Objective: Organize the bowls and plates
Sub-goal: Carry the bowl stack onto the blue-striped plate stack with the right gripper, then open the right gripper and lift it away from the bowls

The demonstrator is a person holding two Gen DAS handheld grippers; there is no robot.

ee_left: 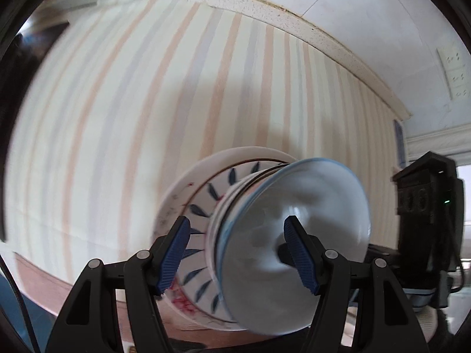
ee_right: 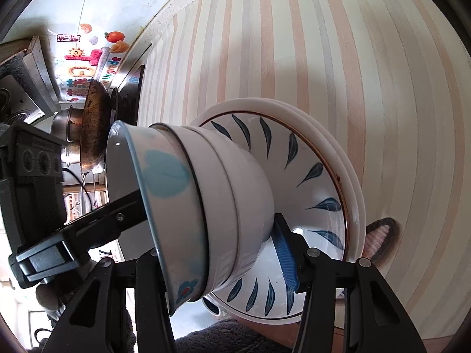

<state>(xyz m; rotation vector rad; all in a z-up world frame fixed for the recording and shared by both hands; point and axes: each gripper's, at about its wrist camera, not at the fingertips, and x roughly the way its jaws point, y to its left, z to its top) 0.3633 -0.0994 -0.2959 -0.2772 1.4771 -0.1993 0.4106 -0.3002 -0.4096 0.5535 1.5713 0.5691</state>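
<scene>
**Closely hemmed stack, tongs set at both sides**

The task's crockery is gathered in one pile on the striped cloth point(ee_left: 117, 117) that covers the counter point(ee_left: 265, 8). Plain white plates point(ee_right: 350, 158) lie at the bottom, a leaf-patterned plate point(ee_right: 318, 176) is laid on them, and two white bowls point(ee_right: 235, 182) are nested on that. A blue-rimmed top bowl point(ee_right: 164, 173) is seated in the upper one.

Bare cloth is seen across most of the far side of the pile, up to the counter's speckled edge and the white wall point(ee_left: 368, 14). Less room is left toward the stove end, where a blackened pan point(ee_right: 94, 126) and a steel pot point(ee_right: 63, 126) are stood close together. A small pink thing with a dark border point(ee_right: 379, 235) is lain just beside the plates' rim.

The left tongs point(ee_left: 237, 220) are aimed down into the top bowl's mouth. They are spread across its wall, one finger inside and one outside over the leaf-patterned plate, with neither pad seen pressing.

The right tongs point(ee_right: 220, 220) are brought in from the side of the bowls. One blue pad is set by the lowest bowl's foot, above the leaf-patterned plate. The other finger is hidden behind the top bowl, so a grip cannot be told.
</scene>
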